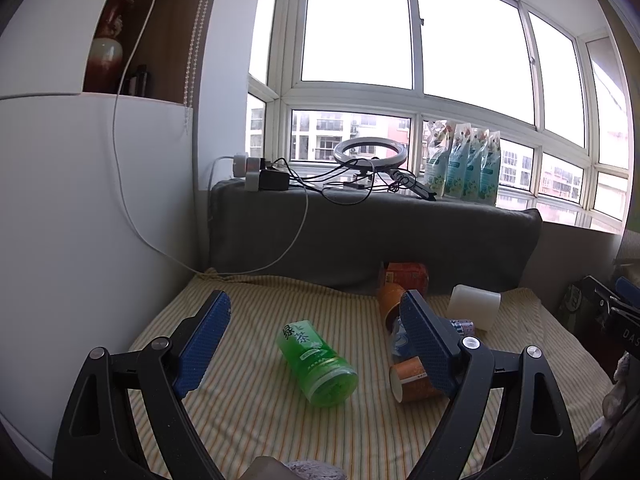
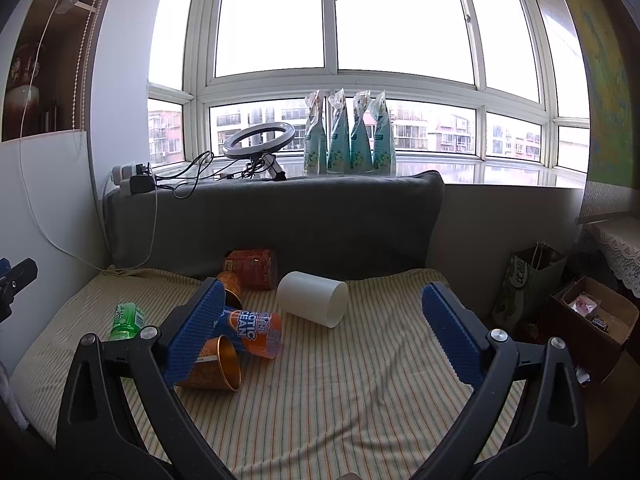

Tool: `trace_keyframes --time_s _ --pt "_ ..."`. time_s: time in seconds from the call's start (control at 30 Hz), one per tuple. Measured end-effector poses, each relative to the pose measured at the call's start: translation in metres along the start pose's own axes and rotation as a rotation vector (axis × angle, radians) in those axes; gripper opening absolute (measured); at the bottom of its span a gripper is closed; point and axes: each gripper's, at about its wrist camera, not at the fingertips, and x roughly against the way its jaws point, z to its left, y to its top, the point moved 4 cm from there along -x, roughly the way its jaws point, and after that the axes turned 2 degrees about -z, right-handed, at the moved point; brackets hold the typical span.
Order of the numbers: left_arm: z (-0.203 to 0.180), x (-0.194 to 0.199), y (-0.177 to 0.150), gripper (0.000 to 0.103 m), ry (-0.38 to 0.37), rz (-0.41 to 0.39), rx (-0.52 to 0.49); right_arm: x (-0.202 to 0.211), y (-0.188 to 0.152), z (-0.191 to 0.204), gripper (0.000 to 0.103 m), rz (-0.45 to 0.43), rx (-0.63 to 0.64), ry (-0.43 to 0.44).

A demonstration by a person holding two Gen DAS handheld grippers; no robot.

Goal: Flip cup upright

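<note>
The white cup (image 2: 313, 298) is seen on its side above centre of the right wrist frame, mouth turned lower right, nearer the wide-open right gripper (image 2: 324, 332) than the equally wide, empty left gripper (image 1: 316, 340).

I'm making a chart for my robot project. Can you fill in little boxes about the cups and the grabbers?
surface: yellow striped cloth
white cup: frosted white plastic cup, lying on its side, open end toward the right
green cup: clear green plastic cup with tea label, on its side
orange cups: shiny orange paper cup and clear orange-blue printed cup, both tipped over
upright cups: none
left gripper: open, empty
right gripper: open, empty
</note>
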Motion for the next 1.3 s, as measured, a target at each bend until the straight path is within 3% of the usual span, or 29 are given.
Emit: trace_keyframes --time_s 1.3 --pt "-0.007 -0.002 -0.003 0.087 -0.010 0.007 -0.013 0.000 -0.003 -0.001 0.101 -0.003 -0.002 0.000"
